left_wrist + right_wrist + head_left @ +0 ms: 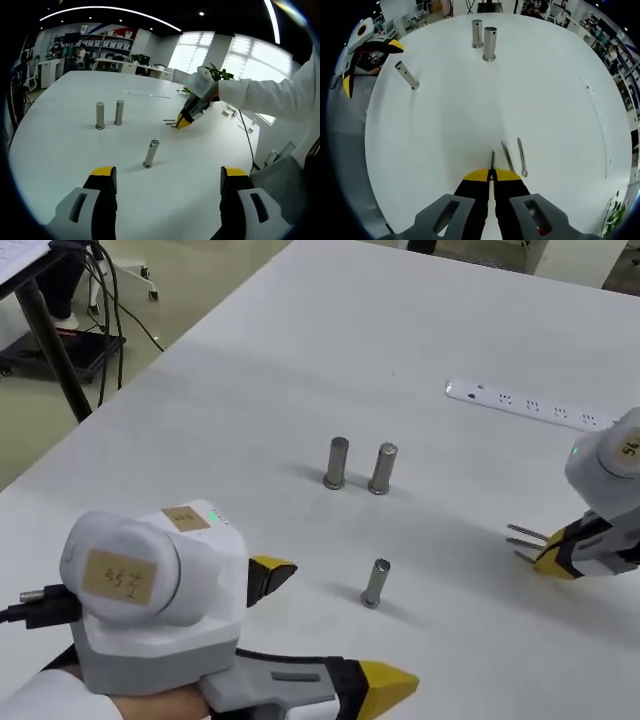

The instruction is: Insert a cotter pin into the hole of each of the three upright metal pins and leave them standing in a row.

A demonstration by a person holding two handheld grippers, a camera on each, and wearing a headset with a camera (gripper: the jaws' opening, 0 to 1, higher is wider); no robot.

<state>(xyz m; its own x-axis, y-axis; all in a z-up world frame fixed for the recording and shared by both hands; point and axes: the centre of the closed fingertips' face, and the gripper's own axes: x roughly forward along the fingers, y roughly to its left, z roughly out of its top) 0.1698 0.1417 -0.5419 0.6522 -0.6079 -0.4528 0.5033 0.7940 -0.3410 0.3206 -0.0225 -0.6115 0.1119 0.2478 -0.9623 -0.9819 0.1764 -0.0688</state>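
Observation:
Three upright metal pins stand on the white table: two side by side (338,462) (383,468) and a third one nearer (376,583). My left gripper (335,625) hovers open at the near left, its jaws wide apart (168,172), with the nearest pin (151,153) ahead of it. At the right, my right gripper (545,560) is low over the table, shut on a thin cotter pin (492,161) that sticks out past its tips. Two more cotter pins (508,156) (522,156) lie flat just beside it.
A white power strip (530,405) lies at the far right of the table (250,390). Off the table's left edge there is floor with a black stand and cables (60,340). In the left gripper view a white sleeve (270,95) reaches in from the right.

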